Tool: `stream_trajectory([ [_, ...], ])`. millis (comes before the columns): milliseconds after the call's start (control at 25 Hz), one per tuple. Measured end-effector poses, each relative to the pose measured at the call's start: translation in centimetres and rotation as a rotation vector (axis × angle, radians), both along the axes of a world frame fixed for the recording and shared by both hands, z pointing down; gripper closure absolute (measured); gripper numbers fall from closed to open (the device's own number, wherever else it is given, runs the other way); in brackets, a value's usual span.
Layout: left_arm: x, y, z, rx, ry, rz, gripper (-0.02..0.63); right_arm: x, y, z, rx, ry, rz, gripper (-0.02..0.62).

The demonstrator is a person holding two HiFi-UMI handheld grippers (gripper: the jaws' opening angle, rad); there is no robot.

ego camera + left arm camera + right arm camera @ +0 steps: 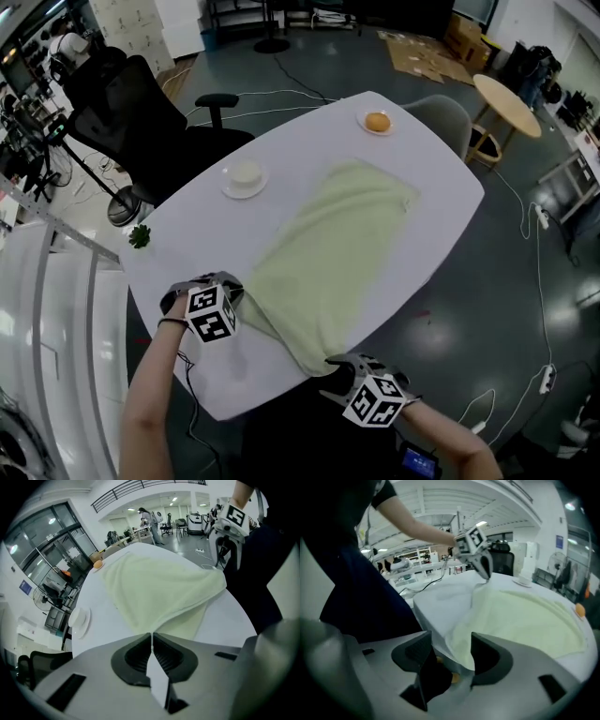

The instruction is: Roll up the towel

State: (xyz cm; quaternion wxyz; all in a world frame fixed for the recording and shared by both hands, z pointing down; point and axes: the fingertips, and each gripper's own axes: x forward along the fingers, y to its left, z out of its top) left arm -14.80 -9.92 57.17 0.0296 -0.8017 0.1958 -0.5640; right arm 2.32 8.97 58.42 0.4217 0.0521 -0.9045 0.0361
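Note:
A pale green towel (328, 253) lies spread lengthwise on the white table (441, 216), with its near end drooping over the front edge. My left gripper (240, 298) is shut on the towel's near left corner, and in the left gripper view the cloth (159, 588) runs right into the closed tips (151, 637). My right gripper (337, 368) is at the near right corner by the table edge. Its jaws (452, 644) stand open with the towel's edge (525, 616) lying loosely between them, the pads not pressing. Each gripper shows in the other's view: the left (486, 576), the right (228, 564).
A white saucer with a small bowl (245, 177) sits left of the towel, and a plate with an orange (377, 122) at the far end. A green sprig (140, 236) lies near the left edge. A black office chair (141, 122) and a grey chair (441, 117) stand beside the table.

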Motion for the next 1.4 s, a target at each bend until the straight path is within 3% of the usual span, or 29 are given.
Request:
stream_trajectory([
  [80,0.1,-0.4,0.2,-0.005,-0.004,0.003,0.577,-0.5,1.0,1.7,0.106,0.056,-0.095,0.325],
  [240,0.1,-0.6,0.8,-0.020,-0.027,0.016,0.577,-0.3,-0.4,4.0,0.284,0.159,-0.138,0.487],
  [320,0.1,-0.5,0.9,-0.027,-0.031,0.019,0.577,-0.2,-1.2,3.6,0.329,0.161,-0.125,0.551],
  [440,0.1,-0.8,0.3,-0.020,-0.019,0.025,0.577,-0.1,-2.1,0.9,0.260,0.037,-0.018,0.555],
  [640,0.9,-3.2,-2.1,0.040,0.032,0.013,0.577,2.0,-6.4,-3.8,0.088,-0.182,0.266,0.554],
  [800,1.9,-5.7,-2.3,0.071,0.021,0.020,0.577,5.0,-11.1,-4.0,-0.055,-0.311,0.518,0.553],
  [920,2.7,-7.4,-1.1,0.081,0.008,0.026,0.575,7.2,-13.9,-2.0,-0.154,-0.350,0.688,0.551],
  [1120,3.1,-8.9,1.5,0.112,0.000,-0.027,0.570,9.2,-15.2,1.4,-0.197,-0.297,0.812,0.537],
  [1200,2.7,-9.0,2.5,0.105,-0.011,-0.053,0.505,9.4,-15.5,2.2,-0.197,-0.279,0.846,0.525],
  [1320,2.0,-9.3,3.0,0.080,-0.004,-0.126,0.308,10.1,-16.0,2.5,-0.179,-0.250,0.868,0.463],
  [1400,1.5,-9.4,2.3,0.077,0.037,-0.170,0.257,10.5,-16.1,2.0,-0.145,-0.227,0.846,0.405],
])
